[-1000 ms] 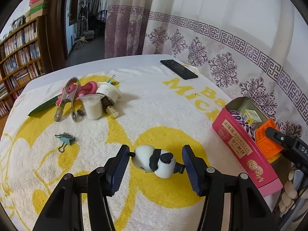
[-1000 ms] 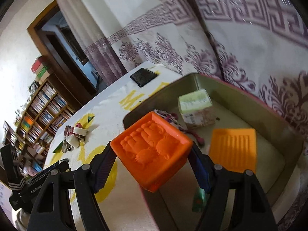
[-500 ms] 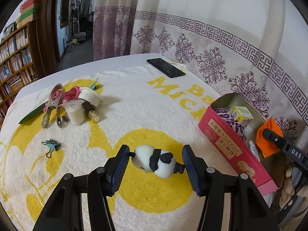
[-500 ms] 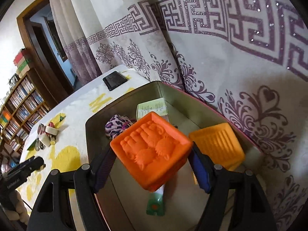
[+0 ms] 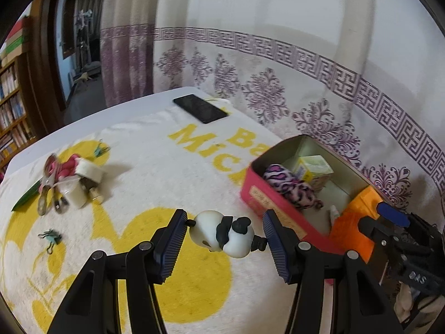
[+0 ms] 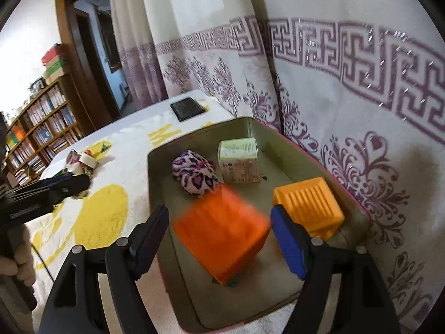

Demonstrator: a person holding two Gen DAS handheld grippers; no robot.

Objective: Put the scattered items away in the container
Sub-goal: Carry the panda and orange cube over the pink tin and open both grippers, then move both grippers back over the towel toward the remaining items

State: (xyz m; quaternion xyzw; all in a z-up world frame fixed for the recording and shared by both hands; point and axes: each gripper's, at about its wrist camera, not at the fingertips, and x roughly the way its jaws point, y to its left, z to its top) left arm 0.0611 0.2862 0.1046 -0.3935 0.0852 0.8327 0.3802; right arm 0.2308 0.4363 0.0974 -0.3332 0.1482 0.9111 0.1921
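Note:
My left gripper (image 5: 224, 218) is shut on a black-and-white panda figure (image 5: 222, 235), held end to end above the yellow-and-white towel, just left of the pink tin (image 5: 267, 197). My right gripper (image 6: 219, 214) hovers over the tin's (image 6: 151, 183) open inside. The orange block (image 6: 222, 231) shows blurred between its jaws, clear of both pads and sitting lower than before. Inside the tin lie a leopard-print pouch (image 6: 196, 176), a small green-and-white box (image 6: 239, 161) and a ribbed yellow-orange block (image 6: 308, 204).
A pile with metal pliers (image 5: 48, 192), a tape roll (image 5: 89, 169) and a small cup (image 5: 76, 196) lies at the towel's left. A teal binder clip (image 5: 51, 236) lies nearer. A black phone (image 5: 200, 108) rests at the far edge. The curtain (image 5: 306, 83) hangs right behind the tin.
The orange block has come free of the right pads and dropped toward the tin floor. The left gripper has carried the panda closer to the tin.

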